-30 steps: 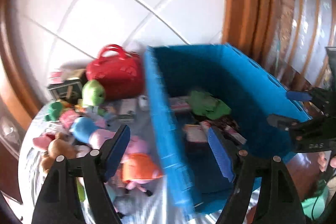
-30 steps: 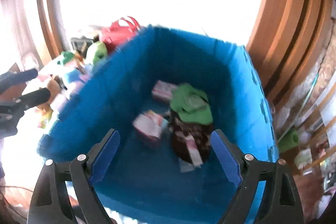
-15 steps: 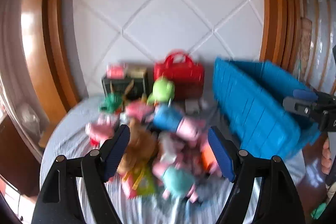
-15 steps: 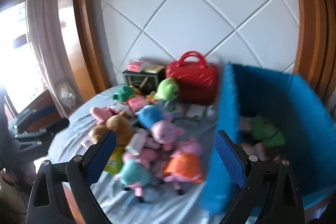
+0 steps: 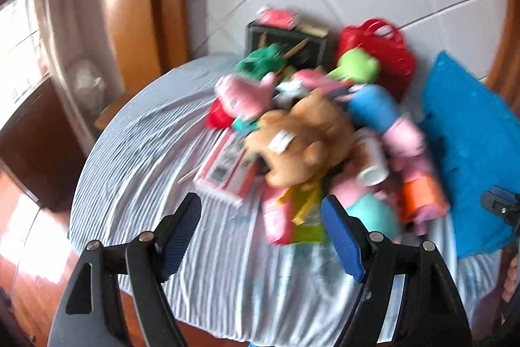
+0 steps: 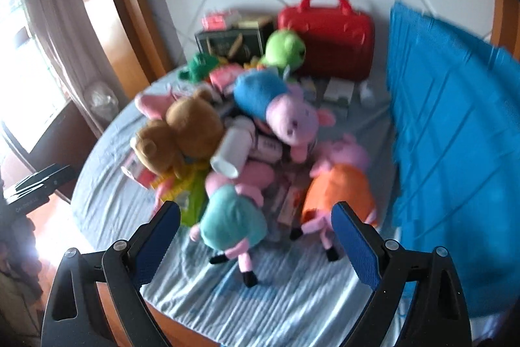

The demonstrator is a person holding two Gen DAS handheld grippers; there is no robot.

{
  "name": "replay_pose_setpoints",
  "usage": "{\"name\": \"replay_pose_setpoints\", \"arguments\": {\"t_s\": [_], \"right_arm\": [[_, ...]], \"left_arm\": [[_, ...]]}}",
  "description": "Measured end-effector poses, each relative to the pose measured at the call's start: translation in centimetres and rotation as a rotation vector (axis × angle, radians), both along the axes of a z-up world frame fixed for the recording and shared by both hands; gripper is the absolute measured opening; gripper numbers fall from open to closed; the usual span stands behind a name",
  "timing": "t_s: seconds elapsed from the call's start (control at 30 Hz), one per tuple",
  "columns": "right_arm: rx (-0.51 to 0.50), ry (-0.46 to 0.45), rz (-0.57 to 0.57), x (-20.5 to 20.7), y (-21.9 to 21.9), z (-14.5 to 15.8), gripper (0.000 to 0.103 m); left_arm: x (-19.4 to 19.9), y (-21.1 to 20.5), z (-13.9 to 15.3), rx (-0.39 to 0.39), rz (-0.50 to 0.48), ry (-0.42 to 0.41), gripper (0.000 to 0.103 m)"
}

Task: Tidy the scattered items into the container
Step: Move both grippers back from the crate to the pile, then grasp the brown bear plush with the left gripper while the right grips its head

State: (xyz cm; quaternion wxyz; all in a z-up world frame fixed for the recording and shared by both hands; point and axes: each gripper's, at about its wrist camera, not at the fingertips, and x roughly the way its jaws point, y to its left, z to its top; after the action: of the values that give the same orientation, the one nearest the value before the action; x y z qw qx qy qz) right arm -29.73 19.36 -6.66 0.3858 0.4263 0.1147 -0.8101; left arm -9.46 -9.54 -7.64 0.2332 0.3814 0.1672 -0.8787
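Observation:
A heap of soft toys lies on a striped sheet: a brown bear, a pig in blue, a pig in teal, a pig in orange, a green toy. The blue crate stands right of the heap. My left gripper hangs open above the sheet, short of a pink-and-green packet. My right gripper is open, with the teal pig ahead between its fingers, untouched.
A red handbag and a dark box stand at the back against the white quilted headboard. A flat red-and-white box and a white cup lie in the heap. Wooden frame and curtain at left; bare sheet at the front.
Both grippers swung left from over the blue crate and dropped towards the toy heap. The toys now loom larger, and the crate has slid to the right edge of both views.

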Motion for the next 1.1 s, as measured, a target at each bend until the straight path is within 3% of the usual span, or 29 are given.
{"name": "replay_pose_setpoints", "arguments": {"t_s": [0.2,0.3,0.47,0.53,0.6,0.73,0.8,0.87,0.97,1.1], "right_arm": [[0.033,-0.076,0.041,-2.5,-2.3,-4.1,0.095],[0.033,-0.101,0.052,-3.0,-3.8,-4.3,0.095],[0.017,-0.062,0.058,-2.6,-6.2,-2.8,0.095],[0.006,-0.044,0.049,-2.5,-7.4,-2.3,0.092],[0.006,-0.030,0.018,-2.5,-9.0,-2.0,0.082],[-0.011,-0.060,-0.049,-3.1,-11.7,-1.8,0.082],[0.015,-0.037,-0.062,-3.6,-13.2,-1.6,0.082],[0.032,-0.022,-0.064,-4.4,-14.8,-1.3,0.082],[0.040,-0.004,-0.058,-6.0,-17.3,-0.7,0.082],[0.073,-0.070,0.005,-8.5,-22.3,-2.5,0.084]], "left_arm": [[-1.0,-0.9,-1.7,0.013,0.058,-0.057,0.076],[-2.2,-1.3,-1.4,0.007,0.045,-0.048,0.076],[-4.0,-3.5,-1.8,0.037,0.035,-0.044,0.076],[-5.0,-4.5,-1.9,0.039,0.007,-0.039,0.076],[-6.9,-5.5,-1.5,0.044,-0.028,-0.015,0.076],[-12.4,-7.8,-1.5,0.059,-0.050,-0.017,0.076],[-15.6,-8.6,-3.0,0.060,-0.059,-0.062,0.076],[-17.7,-8.2,-5.5,0.101,-0.131,-0.116,0.076],[-16.9,-6.2,-7.5,0.153,-0.224,-0.075,0.076],[-14.7,-3.3,-8.1,0.088,-0.300,-0.061,0.076]]}}
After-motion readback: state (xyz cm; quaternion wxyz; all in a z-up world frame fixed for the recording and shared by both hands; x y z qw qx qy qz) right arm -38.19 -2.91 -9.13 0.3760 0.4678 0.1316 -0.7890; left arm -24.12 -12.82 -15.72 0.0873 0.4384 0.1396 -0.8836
